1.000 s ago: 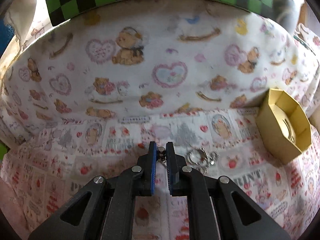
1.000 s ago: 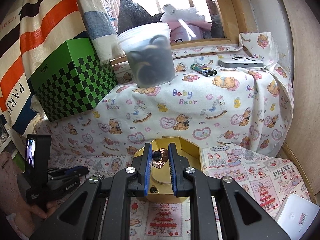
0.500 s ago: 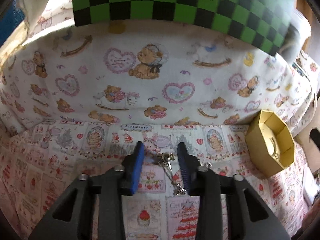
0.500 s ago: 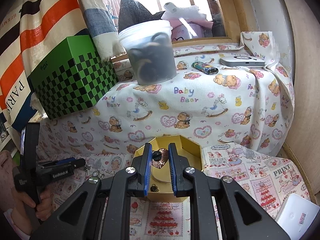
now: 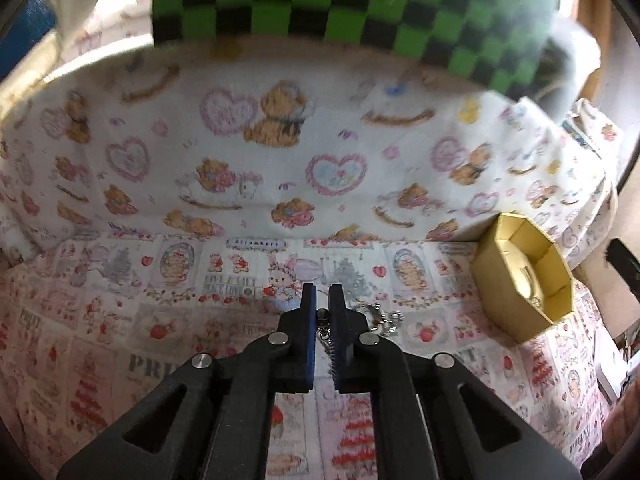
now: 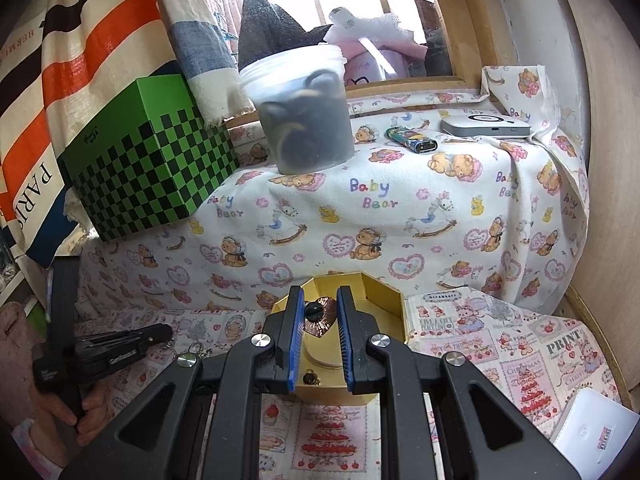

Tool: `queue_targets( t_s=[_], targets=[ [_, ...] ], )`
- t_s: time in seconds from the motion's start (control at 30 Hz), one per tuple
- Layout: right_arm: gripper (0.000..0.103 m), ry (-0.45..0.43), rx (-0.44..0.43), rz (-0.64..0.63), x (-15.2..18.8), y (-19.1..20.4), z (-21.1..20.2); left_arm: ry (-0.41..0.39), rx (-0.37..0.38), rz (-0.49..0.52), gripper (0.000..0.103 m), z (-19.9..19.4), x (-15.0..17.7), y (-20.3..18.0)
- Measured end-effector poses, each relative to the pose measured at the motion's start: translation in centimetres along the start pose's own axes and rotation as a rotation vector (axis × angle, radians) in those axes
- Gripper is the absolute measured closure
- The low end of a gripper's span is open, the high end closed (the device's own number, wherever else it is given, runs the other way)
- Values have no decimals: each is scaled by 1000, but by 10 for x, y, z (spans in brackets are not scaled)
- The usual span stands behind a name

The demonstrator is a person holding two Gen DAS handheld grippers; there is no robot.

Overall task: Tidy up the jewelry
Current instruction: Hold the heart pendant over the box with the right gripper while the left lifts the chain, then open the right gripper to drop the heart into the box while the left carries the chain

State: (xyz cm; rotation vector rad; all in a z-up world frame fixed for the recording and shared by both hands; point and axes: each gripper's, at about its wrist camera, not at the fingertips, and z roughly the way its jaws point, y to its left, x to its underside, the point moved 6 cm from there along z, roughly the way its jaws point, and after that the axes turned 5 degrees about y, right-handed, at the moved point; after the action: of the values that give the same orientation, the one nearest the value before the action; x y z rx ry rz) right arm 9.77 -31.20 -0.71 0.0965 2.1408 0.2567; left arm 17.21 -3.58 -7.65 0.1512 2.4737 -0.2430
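Looking along the left gripper (image 5: pixel 322 300), we see its two blue-padded jaws drawn together on a small silver chain (image 5: pixel 380 316); one end of the chain sits pinched between the pads, and the rest trails out to the right onto the printed cloth (image 5: pixel 120 320). In the right wrist view we find the same gripper (image 6: pixel 166 332) low at the left, carried by a person's hand (image 6: pixel 64 412), with the silver chain (image 6: pixel 194 348) hanging from its tip just over the cloth.

We note the right gripper (image 6: pixel 318 312) poised over the gold octagonal box (image 6: pixel 384 300), its jaws clamped on a copper-coloured heart pendant (image 6: pixel 320 320) with a dark round stud at its top. The pendant is held above the open box, whose lid is off; inside we make out a pale round insert, and a small gold catch shows on the near wall. Seen from the left wrist, the gold box (image 5: pixel 488 280) lies to the right of the chain, well apart from it, on the same printed cloth.

Behind the work area we mark a raised ledge draped in a teddy-bear sheet (image 6: pixel 400 208). On it stand a green and black checkered box (image 6: pixel 148 160), a translucent tub (image 6: pixel 304 112) with dark contents, a lighter (image 6: pixel 412 140) and a flat grey device (image 6: pixel 486 126). A white card (image 6: pixel 592 432) lies at the lower right corner.
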Motion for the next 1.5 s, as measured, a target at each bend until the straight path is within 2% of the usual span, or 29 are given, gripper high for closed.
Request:
queue_targets(
  t_s=[0.13,0.2,0.33,0.5,0.6,0.7,0.8,0.9,1.03,1.13,1.17,1.23,1.33,1.37,1.5],
  targets=[
    [85,-2,2,10,0,-2,-1,-85,5,28,98,-28,1,3],
    [85,-1,-9,22,0,-3,-1,-122,34,38,98,-42,1,-3],
    [85,26,-61,31,1,-1,2,-154,119,47,98,-60,1,-15],
    [85,51,-90,22,5,6,6,-187,146,44,98,-85,-4,-22],
    [85,72,-143,58,6,3,8,-228,170,47,98,-103,-8,-46],
    [85,99,-173,72,7,2,10,-270,164,47,98,-118,-12,-54],
    [85,105,-147,64,7,2,13,-291,140,57,98,-128,-12,-60],
    [85,132,-119,53,11,-1,24,-289,133,64,98,-131,-12,-62],
    [85,171,-96,53,15,-7,34,-248,147,57,98,-127,-13,-70],
    [85,166,-99,47,15,-7,34,-240,137,89,98,-121,-11,-80],
    [83,159,-113,44,14,-5,32,-238,131,98,98,-119,-12,-83],
    [71,147,-177,20,13,5,27,-231,126,110,98,-117,-16,-89],
    [70,137,-202,-33,15,18,21,-220,119,121,98,-112,-26,-98],
    [70,144,-242,-38,17,24,21,-210,130,112,98,-110,-29,-100],
    [70,173,-389,-7,23,39,21,-191,234,83,98,-113,-32,-113]
  ],
)
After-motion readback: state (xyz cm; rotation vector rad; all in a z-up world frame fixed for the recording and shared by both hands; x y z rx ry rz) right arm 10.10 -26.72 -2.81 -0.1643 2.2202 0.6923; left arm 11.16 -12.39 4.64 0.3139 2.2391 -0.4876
